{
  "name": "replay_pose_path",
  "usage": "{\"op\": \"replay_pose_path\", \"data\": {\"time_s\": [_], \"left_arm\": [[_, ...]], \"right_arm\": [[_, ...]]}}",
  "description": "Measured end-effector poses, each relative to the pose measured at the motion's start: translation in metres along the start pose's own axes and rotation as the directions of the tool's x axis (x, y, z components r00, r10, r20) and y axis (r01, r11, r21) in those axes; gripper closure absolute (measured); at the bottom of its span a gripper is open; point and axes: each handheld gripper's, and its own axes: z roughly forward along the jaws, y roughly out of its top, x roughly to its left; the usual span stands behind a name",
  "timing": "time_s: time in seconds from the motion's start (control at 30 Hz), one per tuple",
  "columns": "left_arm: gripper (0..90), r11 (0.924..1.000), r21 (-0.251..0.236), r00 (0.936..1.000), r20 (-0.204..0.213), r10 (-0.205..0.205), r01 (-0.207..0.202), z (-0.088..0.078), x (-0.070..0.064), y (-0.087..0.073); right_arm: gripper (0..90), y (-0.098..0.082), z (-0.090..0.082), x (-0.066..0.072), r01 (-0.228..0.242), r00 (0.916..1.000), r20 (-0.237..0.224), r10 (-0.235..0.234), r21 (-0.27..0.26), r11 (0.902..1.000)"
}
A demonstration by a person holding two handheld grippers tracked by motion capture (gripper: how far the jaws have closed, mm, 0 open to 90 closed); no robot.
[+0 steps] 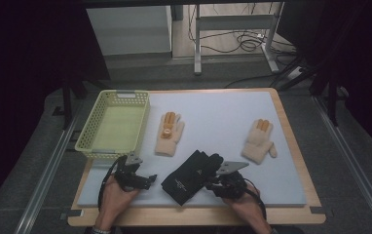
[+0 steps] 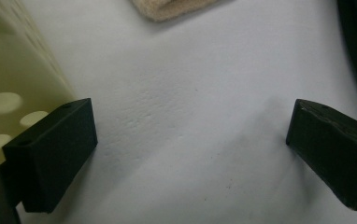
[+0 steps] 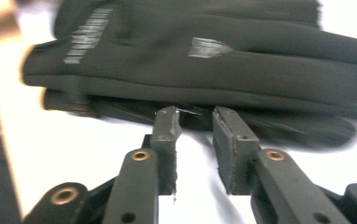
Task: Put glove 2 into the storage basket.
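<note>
A stacked pair of black gloves [image 1: 191, 176] lies near the front of the grey mat [image 1: 213, 112]. My right gripper [image 1: 210, 185] sits at their right edge. In the right gripper view its jaws [image 3: 196, 116] stand a little apart, tips just short of the black gloves [image 3: 214, 60], with nothing between the pads. My left gripper [image 1: 150, 181] rests low on the mat to the left of the gloves. Its jaws [image 2: 190, 121] are wide open over bare mat.
A pale yellow perforated basket [image 1: 144, 124] stands at the mat's back left, close to my left jaw [image 2: 8, 70]. A beige glove with orange fingertips [image 1: 169, 132] lies beside the basket and another [image 1: 259, 141] at the right. The table's wooden edge runs along the front.
</note>
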Motion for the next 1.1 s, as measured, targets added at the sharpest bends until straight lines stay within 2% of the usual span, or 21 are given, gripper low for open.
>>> {"op": "replay_pose_path", "data": {"time_s": [0.13, 0.27, 0.3, 0.33, 0.37, 0.47, 0.57, 0.8, 0.87, 0.97, 1.1], "left_arm": [[2.3, 1.0000, 0.001, 1.0000, 0.004, -0.002, 0.002, 0.000, 0.000, 0.000], [2.2, 1.0000, 0.001, 1.0000, 0.004, -0.002, 0.002, 0.000, 0.000, 0.000], [2.2, 1.0000, 0.001, 1.0000, 0.004, -0.002, 0.002, 0.000, 0.000, 0.000], [2.2, 1.0000, 0.001, 1.0000, 0.005, -0.002, 0.002, 0.000, 0.001, 0.000], [2.2, 1.0000, 0.001, 1.0000, 0.005, -0.002, 0.002, 0.000, 0.001, 0.000], [2.2, 1.0000, 0.002, 1.0000, 0.005, -0.002, 0.002, 0.000, 0.001, 0.000], [2.2, 1.0000, 0.002, 1.0000, 0.006, -0.003, 0.003, 0.000, 0.001, 0.000], [4.8, 1.0000, 0.002, 1.0000, 0.007, -0.001, 0.001, -0.002, -0.001, 0.000], [4.8, 1.0000, 0.009, 0.9992, 0.039, 0.002, -0.002, -0.004, -0.004, 0.003], [4.5, 1.0000, -0.003, 0.9983, 0.058, 0.007, -0.007, -0.009, -0.012, 0.010], [3.2, 0.9995, -0.021, 0.9934, 0.112, 0.028, -0.025, -0.017, -0.023, 0.023]], "right_arm": [[63.5, -0.012, -0.021, -0.026, -0.050, 0.9946, 0.089, 0.052, -0.026, 0.9984], [54.8, -0.023, -0.037, -0.049, -0.091, 0.9804, 0.170, 0.099, -0.056, 0.9943], [52.1, -0.025, -0.040, -0.054, -0.095, 0.9768, 0.187, 0.104, -0.057, 0.9938], [46.6, -0.031, -0.043, -0.062, -0.092, 0.9678, 0.230, 0.102, -0.051, 0.9944], [46.6, -0.031, -0.043, -0.062, -0.092, 0.9678, 0.230, 0.102, -0.051, 0.9944], [38.2, -0.038, -0.043, -0.070, -0.072, 0.9536, 0.290, 0.080, -0.037, 0.9967], [34.4, -0.040, -0.042, -0.072, -0.073, 0.9561, 0.281, 0.082, -0.041, 0.9965], [30.3, -0.040, -0.041, -0.072, -0.076, 0.9511, 0.297, 0.084, -0.040, 0.9963], [29.9, -0.040, -0.041, -0.072, -0.077, 0.9505, 0.299, 0.086, -0.040, 0.9962], [28.1, -0.040, -0.041, -0.072, -0.080, 0.9479, 0.306, 0.088, -0.040, 0.9960], [27.2, -0.040, -0.041, -0.072, -0.083, 0.9464, 0.310, 0.092, -0.040, 0.9957]]}}
